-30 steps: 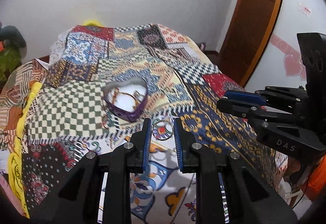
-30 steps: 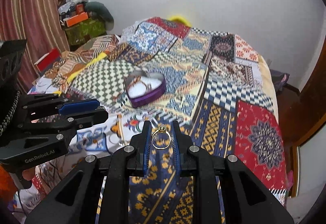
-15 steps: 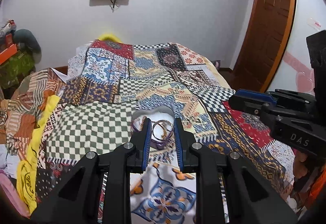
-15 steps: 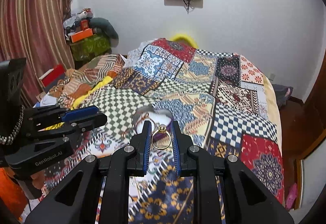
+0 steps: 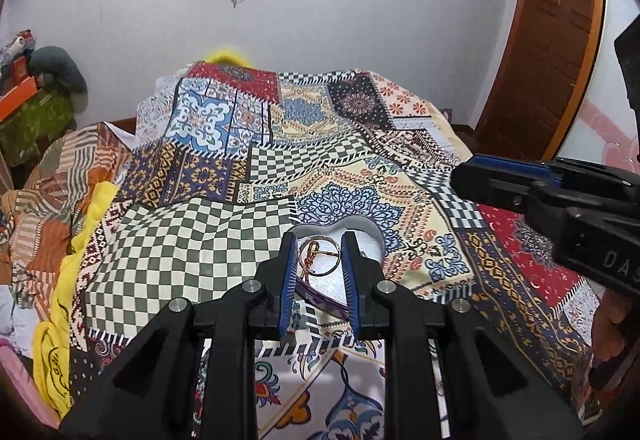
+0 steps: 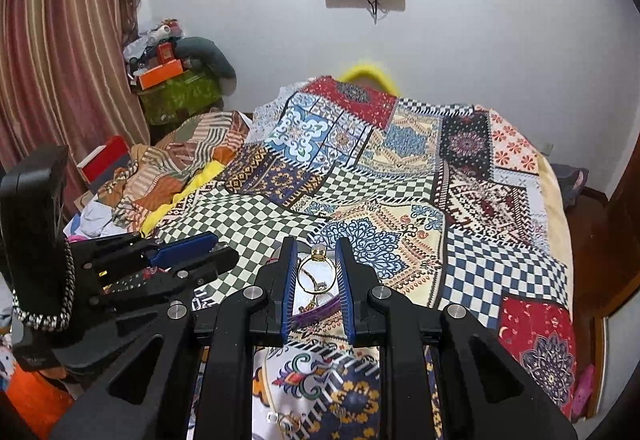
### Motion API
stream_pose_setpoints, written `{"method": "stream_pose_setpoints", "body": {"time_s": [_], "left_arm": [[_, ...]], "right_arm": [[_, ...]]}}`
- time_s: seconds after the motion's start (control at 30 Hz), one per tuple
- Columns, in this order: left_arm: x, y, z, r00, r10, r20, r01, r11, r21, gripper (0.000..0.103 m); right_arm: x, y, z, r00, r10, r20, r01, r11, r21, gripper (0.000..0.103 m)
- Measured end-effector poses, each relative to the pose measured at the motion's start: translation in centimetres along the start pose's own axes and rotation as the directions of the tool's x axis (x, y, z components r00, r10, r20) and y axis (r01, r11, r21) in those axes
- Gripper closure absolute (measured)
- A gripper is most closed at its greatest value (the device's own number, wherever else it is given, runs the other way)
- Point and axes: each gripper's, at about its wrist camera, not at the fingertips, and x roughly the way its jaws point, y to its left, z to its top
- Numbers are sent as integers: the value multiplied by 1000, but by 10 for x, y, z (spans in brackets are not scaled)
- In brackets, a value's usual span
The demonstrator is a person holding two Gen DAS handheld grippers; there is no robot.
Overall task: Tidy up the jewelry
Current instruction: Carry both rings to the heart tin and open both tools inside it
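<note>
My left gripper [image 5: 319,255] is shut on a thin silver ring [image 5: 320,255] and holds it just above a heart-shaped purple jewelry box [image 5: 368,240] with a white lining, which lies on the patchwork bedspread. My right gripper [image 6: 317,272] is shut on a gold ring with a pale stone [image 6: 317,274], also over the box [image 6: 316,314]. Some jewelry lies inside the box. The right gripper shows at the right of the left wrist view [image 5: 560,200]. The left gripper shows at the left of the right wrist view [image 6: 180,264].
The patchwork bedspread [image 5: 200,240] covers the bed. Crumpled clothes and a yellow cloth [image 5: 60,280] lie at its left. More small jewelry [image 6: 286,420] lies on the cloth close below the right gripper. A wooden door [image 5: 548,40] stands at the right, a cluttered stand [image 6: 176,88] at the left.
Both grippers have risen and moved forward toward the heart-shaped box, each keeping its ring. The box now lies right under both sets of fingertips.
</note>
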Motion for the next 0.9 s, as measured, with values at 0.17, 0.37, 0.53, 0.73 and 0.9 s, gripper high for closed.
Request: {"method": "stream_pose_setpoints", "body": {"time_s": [0.17,0.37,0.53,0.73,0.9], "left_arm": [[26,7,3,999,-9,-44,8,1000,-21,82],[53,13,0,994,-30,-104,26,999,-41,82],[67,10,-4,990,-39,-137,35,999,-26,82],[80,7,-6,984,-45,-172,44,999,-13,82],[79,6,-6,983,-51,-178,50,999,-9,82]], "right_arm": [[29,-3,2,998,-14,-67,14,1000,-3,86],[61,-9,5,988,-23,-154,22,1000,-6,86],[82,-16,8,976,-1,-217,4,1000,15,86],[102,-20,7,957,34,-288,-22,999,46,86],[106,-19,6,950,43,-310,-30,999,45,86]]}}
